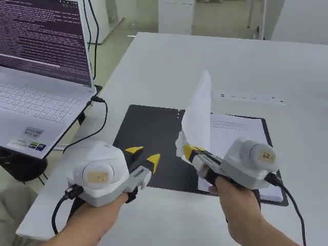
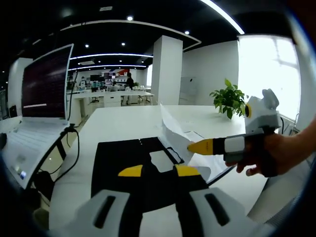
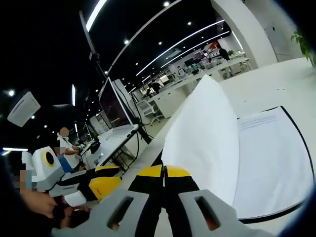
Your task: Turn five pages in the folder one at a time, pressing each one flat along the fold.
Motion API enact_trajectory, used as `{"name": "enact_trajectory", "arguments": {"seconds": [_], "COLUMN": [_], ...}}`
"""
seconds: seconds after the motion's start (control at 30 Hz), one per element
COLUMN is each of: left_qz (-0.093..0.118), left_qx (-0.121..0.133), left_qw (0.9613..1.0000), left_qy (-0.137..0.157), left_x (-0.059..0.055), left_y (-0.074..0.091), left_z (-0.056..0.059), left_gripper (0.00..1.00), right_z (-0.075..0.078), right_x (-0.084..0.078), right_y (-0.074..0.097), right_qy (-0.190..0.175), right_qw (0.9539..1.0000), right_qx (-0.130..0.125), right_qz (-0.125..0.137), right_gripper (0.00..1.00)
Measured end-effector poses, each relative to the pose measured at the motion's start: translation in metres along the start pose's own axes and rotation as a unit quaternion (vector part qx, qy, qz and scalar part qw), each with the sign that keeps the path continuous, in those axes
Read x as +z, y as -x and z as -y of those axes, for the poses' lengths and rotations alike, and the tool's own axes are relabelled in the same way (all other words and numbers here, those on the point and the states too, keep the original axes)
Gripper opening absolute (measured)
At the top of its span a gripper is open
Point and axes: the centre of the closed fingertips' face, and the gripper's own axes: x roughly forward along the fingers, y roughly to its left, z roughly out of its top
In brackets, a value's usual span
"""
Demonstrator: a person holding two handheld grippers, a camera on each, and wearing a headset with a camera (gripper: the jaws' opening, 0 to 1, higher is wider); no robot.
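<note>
Folder (image 1: 148,134) lies open on the white table (image 1: 215,56), near the front edge and right of the laptop (image 1: 36,77). Its fold (image 1: 183,116) runs straight away from the person, and in the head view the raised sheet covers most of it. One page (image 1: 199,110) stands nearly upright over that fold, edge-on to the head view and leaning slightly left. The right tool (image 1: 192,152) has it by the near bottom corner. In the right gripper view the yellow tips meet with the sheet rising from between them, so I read it as clamped on the page. Key relation: the landing spot is the black left cover (image 1: 154,123), which lies left of the page, so the sheet has to swing leftward about the fold. The left tool (image 1: 145,156) hangs over the near part of that cover, just left of the page. Its jaws are a little apart and hold nothing, and it does not touch the sheet. That makes it the nearer one for pressing along the fold once the sheet is down. The page is plain white on the side facing left, thin, slightly bowed, and crumpled a bit where it is pinched. The printed stack (image 1: 241,128) lies flat on the right half. Turn is mid-way, not flattened yet.
</note>
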Motion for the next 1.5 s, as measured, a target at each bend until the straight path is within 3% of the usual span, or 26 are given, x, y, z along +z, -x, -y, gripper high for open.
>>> {"name": "enact_trajectory", "arguments": {"seconds": [0.17, 0.37, 0.6, 0.83, 1.1, 1.17, 1.23, 1.33, 1.5], "left_qz": [0.001, -0.003, -0.019, -0.037, -0.056, -0.061, -0.064, -0.068, -0.076], "left_qx": [0.012, 0.025, 0.031, 0.035, 0.036, 0.040, 0.043, 0.047, 0.039], "left_qw": [0.9999, 0.9997, 0.9993, 0.9987, 0.9978, 0.9974, 0.9970, 0.9966, 0.9963], "left_qy": [0.002, 0.002, 0.005, 0.006, 0.002, 0.002, 0.005, 0.008, 0.005], "left_x": [-0.002, -0.006, -0.017, -0.029, -0.042, -0.045, -0.047, -0.050, -0.057], "left_y": [0.011, 0.019, 0.020, 0.013, 0.000, -0.003, -0.005, -0.011, -0.027], "left_z": [-0.012, -0.024, -0.033, -0.041, -0.046, -0.049, -0.051, -0.053, -0.047], "left_gripper": [0.21, 0.22, 0.21, 0.21, 0.21, 0.22, 0.21, 0.21, 0.21], "right_z": [-0.015, -0.021, -0.015, -0.010, -0.001, -0.001, -0.005, -0.010, 0.005], "right_x": [-0.016, -0.039, -0.072, -0.090, -0.105, -0.108, -0.110, -0.111, -0.100], "right_y": [-0.019, -0.040, -0.062, -0.074, -0.085, -0.087, -0.089, -0.082, -0.066], "right_qy": [0.019, 0.034, 0.059, 0.069, 0.073, 0.070, 0.061, 0.090, 0.080], "right_qw": [0.9995, 0.9974, 0.9916, 0.9875, 0.9853, 0.9851, 0.9862, 0.9823, 0.9866], "right_qx": [0.011, 0.017, 0.014, 0.012, 0.010, 0.013, 0.022, 0.034, 0.028], "right_qz": [-0.025, -0.062, -0.114, -0.141, -0.154, -0.157, -0.152, -0.161, -0.139], "right_gripper": [0.00, 0.00, 0.00, 0.00, 0.00, 0.08, 0.24, 0.16, 0.15]}}
